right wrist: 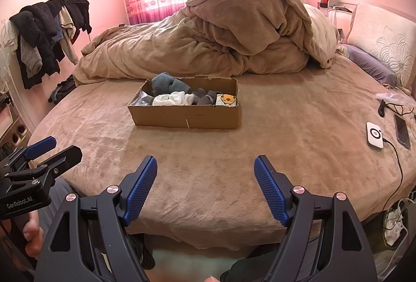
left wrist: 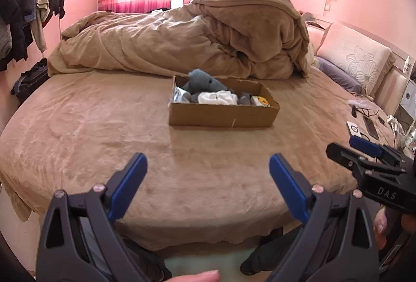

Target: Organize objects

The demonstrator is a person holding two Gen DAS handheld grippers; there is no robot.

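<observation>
Hovering over the near edge of the bed (left wrist: pixel 104 113), we hold both tools apart from everything. Our left tool (left wrist: pixel 208 165) stands wide, nothing between its blue pads, and our right tool (right wrist: pixel 205 167) is spread just as wide and empty. Well ahead of both, the cardboard box (right wrist: pixel 186 117) sits on the tan bedspread, just in front of the heaped blanket (right wrist: pixel 234 30). Inside it lie a blue-grey cloth (right wrist: pixel 169 84), white socks (right wrist: pixel 174 99), grey socks (right wrist: pixel 206 97) and a yellow-printed item (right wrist: pixel 228 99) at its right end. A phone (right wrist: pixel 401 130) and a white device (right wrist: pixel 374 139) lie far right.
</observation>
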